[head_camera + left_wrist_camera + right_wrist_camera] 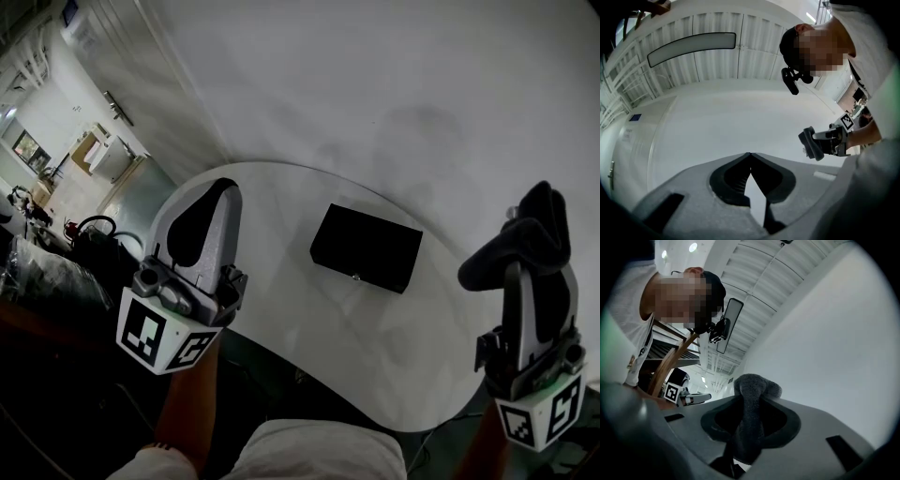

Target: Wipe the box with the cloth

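Note:
A black box [367,247] lies flat near the middle of the round white table [281,309]. My left gripper [217,186] hovers left of the box, its jaws shut with nothing between them; its own view shows the tips [750,153] meeting against the white wall. My right gripper [539,211] is held right of the box, shut on a dark grey cloth [517,246] bunched over its tips. In the right gripper view the cloth [751,413] fills the gap between the jaws and folds over the top. Both grippers point upward, away from the box.
A plain white wall [394,84] rises behind the table. At the far left stand room clutter and dark bags [89,239]. The person's knee [319,450] shows below the table's near edge. Each gripper view shows the opposite gripper and the person.

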`<state>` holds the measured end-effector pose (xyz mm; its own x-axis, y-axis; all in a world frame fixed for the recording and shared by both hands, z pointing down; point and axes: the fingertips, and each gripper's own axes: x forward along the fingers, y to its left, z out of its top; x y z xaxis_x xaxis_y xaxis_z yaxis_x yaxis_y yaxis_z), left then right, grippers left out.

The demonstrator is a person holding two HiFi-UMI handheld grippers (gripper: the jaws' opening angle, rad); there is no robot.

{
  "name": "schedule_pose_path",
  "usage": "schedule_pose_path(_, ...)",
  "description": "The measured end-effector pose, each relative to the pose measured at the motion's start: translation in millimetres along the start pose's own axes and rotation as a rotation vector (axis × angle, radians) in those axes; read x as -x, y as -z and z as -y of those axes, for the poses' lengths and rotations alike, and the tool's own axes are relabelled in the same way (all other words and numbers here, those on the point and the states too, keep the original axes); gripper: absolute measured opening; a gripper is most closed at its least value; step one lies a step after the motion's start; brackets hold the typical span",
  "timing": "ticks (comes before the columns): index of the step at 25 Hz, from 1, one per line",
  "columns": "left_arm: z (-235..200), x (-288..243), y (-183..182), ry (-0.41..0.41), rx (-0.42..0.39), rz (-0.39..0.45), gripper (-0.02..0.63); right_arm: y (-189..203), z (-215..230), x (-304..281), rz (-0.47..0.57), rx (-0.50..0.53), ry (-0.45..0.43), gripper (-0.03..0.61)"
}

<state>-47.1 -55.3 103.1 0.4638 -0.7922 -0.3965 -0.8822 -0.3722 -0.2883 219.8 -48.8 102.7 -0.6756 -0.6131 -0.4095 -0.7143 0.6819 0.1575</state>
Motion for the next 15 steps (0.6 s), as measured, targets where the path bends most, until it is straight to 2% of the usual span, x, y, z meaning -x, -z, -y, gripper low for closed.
schedule_pose_path(5,-28,-17,28,0.039,0.018,-0.006,0.014,18,-4,-33,-0.028,0.022,0.028,0.098)
schedule_pose_path(9,-27,-30,45,0.089,0.056,-0.031,0.014,21,-8,-42,-0.084,0.033,0.070,0.098)
schedule_pose_path(15,-45,-43,97,0.163,0.120,-0.082,0.014,51,-23,-72,-0.158,0.040,0.131,0.098)
